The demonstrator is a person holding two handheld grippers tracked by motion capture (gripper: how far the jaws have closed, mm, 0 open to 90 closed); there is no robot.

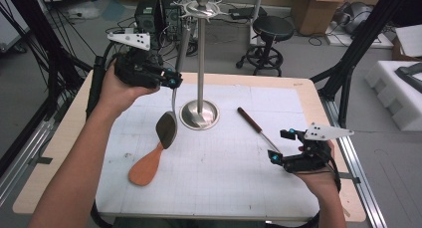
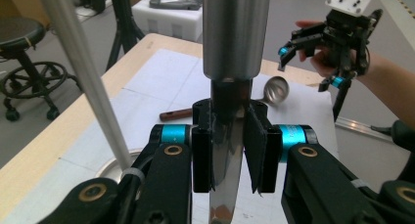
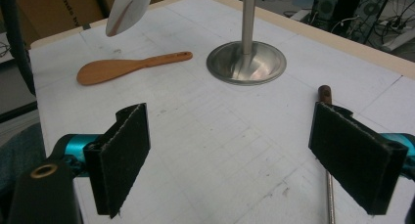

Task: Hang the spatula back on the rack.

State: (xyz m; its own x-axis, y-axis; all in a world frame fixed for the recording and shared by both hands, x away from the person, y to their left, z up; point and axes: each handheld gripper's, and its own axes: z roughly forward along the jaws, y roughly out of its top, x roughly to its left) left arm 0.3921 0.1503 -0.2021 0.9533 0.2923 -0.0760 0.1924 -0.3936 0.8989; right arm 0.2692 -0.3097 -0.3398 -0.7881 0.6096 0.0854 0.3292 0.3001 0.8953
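Observation:
My left gripper (image 1: 172,80) is shut on the flat shaft of a steel spoon (image 1: 166,129), which hangs head-down above the white mat, left of the utensil stand (image 1: 200,63). In the left gripper view the pads (image 2: 254,150) clamp the shaft of the spoon (image 2: 227,185), and its thick round handle rises above them. A ladle (image 1: 251,123) with a brown handle lies right of the stand, its bowl (image 2: 275,89) towards my right gripper (image 1: 284,146). That gripper (image 3: 235,136) stands open just above the mat, the ladle's shaft (image 3: 330,194) beside its right jaw.
A wooden rice paddle (image 1: 146,169) lies on the mat at front left, just below the hanging spoon head. The stand's round base (image 3: 246,62) sits mid-table with its pole (image 2: 83,72) close to the left gripper. A black stool (image 1: 271,31) stands beyond the table.

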